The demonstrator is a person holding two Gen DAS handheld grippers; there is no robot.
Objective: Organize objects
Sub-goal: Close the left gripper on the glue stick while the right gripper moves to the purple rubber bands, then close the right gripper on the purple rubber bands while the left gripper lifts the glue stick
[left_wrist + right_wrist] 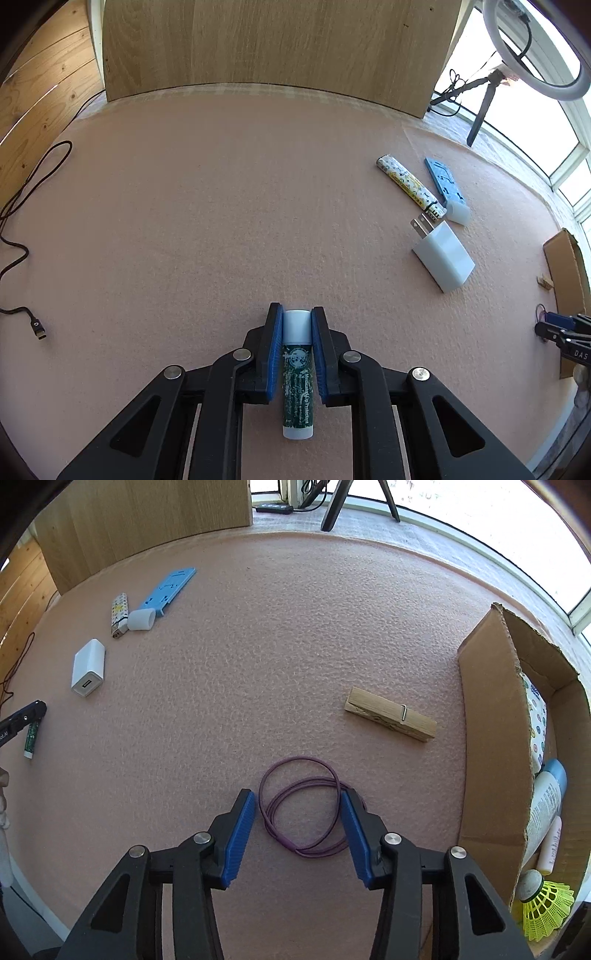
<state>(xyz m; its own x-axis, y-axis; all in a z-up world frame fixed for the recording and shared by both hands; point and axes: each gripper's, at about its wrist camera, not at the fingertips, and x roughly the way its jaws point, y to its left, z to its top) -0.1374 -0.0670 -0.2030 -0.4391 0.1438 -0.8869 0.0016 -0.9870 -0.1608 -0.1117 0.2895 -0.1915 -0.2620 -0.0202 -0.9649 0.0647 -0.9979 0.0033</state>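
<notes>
We find the lip balm lying on the mat between the left gripper's pads. Charger, lighter and cap cluster far left; clothespin sits left of the box; hair ties lie between the right gripper's fingers.

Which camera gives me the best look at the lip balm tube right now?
The left wrist view. There the lip balm tube lies centred between the left gripper pads, which press on its sides, label readable. The right wrist view shows it only small at the far left edge, partly hidden by the gripper tip.
</notes>
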